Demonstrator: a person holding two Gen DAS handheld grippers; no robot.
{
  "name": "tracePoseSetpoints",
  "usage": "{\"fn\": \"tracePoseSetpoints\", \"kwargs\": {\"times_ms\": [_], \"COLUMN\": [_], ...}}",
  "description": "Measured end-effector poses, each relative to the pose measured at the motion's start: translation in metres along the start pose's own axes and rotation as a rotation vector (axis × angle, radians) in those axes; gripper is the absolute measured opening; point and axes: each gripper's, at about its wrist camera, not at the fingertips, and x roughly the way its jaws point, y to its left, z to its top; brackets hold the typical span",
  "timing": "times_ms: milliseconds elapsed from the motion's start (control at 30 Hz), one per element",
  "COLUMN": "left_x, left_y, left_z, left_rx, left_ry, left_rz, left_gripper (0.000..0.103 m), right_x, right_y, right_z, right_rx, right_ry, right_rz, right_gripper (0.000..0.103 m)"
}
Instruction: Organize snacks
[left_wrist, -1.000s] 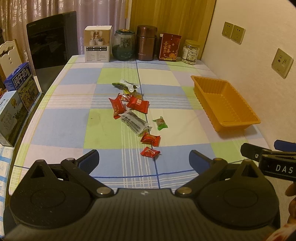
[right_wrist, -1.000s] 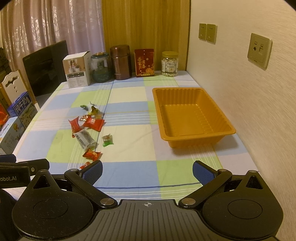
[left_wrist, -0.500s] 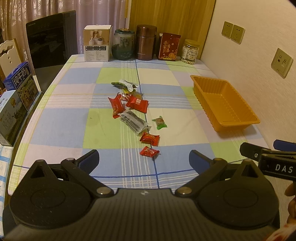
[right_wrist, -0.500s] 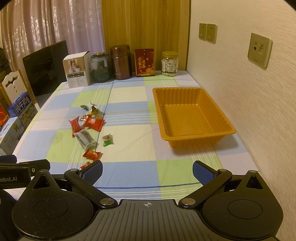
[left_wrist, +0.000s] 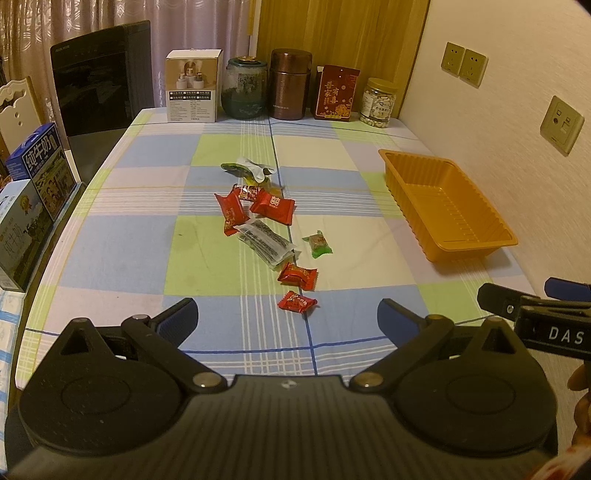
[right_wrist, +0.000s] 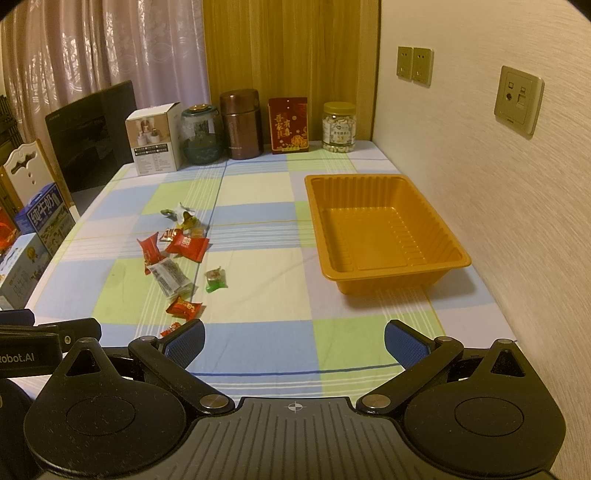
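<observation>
Several wrapped snacks lie in a loose line on the checked tablecloth: a small red candy (left_wrist: 296, 301) nearest, another red candy (left_wrist: 297, 276), a clear dark-printed packet (left_wrist: 266, 242), a green candy (left_wrist: 318, 244), red packets (left_wrist: 272, 206) and a white-green wrapper (left_wrist: 248, 170) farthest. An empty orange tray (right_wrist: 384, 236) sits at the right by the wall. My left gripper (left_wrist: 287, 319) hovers open just short of the nearest red candy. My right gripper (right_wrist: 293, 339) is open over bare cloth, short of the tray, with the snacks (right_wrist: 183, 308) to its left.
A white box (left_wrist: 192, 90), glass jar (left_wrist: 243, 88), brown canister (left_wrist: 289, 89), red tin (left_wrist: 335, 94) and a nut jar (left_wrist: 377, 102) line the far edge. Milk cartons (left_wrist: 35, 173) stand off the table's left side. The wall (right_wrist: 517, 184) runs along the right.
The left wrist view has drifted very slightly, with the snacks sitting a touch higher in frame. Both grippers stay open and nothing on the table has moved.
</observation>
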Motion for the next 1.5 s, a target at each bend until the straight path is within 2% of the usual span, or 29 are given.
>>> {"fn": "tracePoseSetpoints", "kwargs": {"times_ms": [533, 833, 1067, 1133, 1333, 1500], "left_x": [0.003, 0.021, 0.058, 0.069, 0.103, 0.130], "left_y": [-0.002, 0.009, 0.017, 0.018, 0.016, 0.011], "left_z": [0.001, -0.006, -0.012, -0.015, -0.024, -0.028], "left_rx": [0.005, 0.006, 0.022, 0.030, 0.059, 0.112], "left_ry": [0.003, 0.033, 0.074, 0.080, 0.092, 0.082], "left_rz": [-0.009, -0.019, -0.053, -0.069, -0.095, -0.125], "left_gripper": [0.103, 0.102, 0.091, 0.090, 0.082, 0.067], "right_x": [0.000, 0.015, 0.038, 0.048, 0.079, 0.099], "right_y": [-0.003, -0.007, -0.009, -0.009, -0.012, -0.012], "right_z": [0.000, 0.000, 0.002, 0.001, -0.001, -0.001], "right_rx": [0.008, 0.038, 0.039, 0.039, 0.047, 0.052], "right_ry": [-0.001, -0.020, -0.014, -0.001, 0.047, 0.072], "right_rz": [0.000, 0.014, 0.025, 0.035, 0.053, 0.061], "right_gripper": [0.103, 0.102, 0.102, 0.090, 0.081, 0.079]}}
